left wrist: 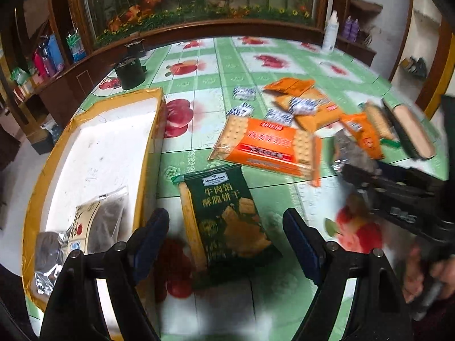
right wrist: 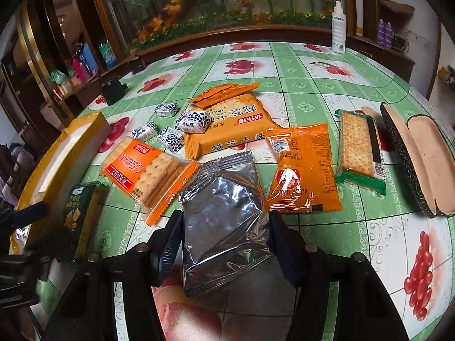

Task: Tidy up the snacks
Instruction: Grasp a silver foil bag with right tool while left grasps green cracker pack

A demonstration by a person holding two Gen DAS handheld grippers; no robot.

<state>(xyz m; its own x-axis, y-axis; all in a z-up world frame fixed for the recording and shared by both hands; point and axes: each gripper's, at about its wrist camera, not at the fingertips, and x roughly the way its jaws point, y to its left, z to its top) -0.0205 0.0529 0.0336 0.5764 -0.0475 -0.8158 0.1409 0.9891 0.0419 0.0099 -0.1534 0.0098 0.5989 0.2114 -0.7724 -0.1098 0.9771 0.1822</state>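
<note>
My left gripper (left wrist: 227,241) is open above a dark green cracker pack (left wrist: 227,216) that lies on the table beside a white box with yellow edges (left wrist: 113,130). The box holds a clear packet of dark snacks (left wrist: 93,221) and a silver packet (left wrist: 47,258). My right gripper (right wrist: 221,236) is shut on a silver foil packet (right wrist: 224,221), also seen blurred in the left wrist view (left wrist: 349,147). Orange cracker packs (right wrist: 148,170) (right wrist: 227,122) (right wrist: 301,170), a green-edged cracker pack (right wrist: 358,150) and several small white candies (right wrist: 190,120) lie on the table.
An open glasses case (right wrist: 418,159) lies at the right. A white spray bottle (right wrist: 338,28) and a dark round pot (left wrist: 129,72) stand near the table's far edge, by a wooden-framed flower panel (right wrist: 227,0). The green fruit-print tablecloth (right wrist: 312,85) covers the table.
</note>
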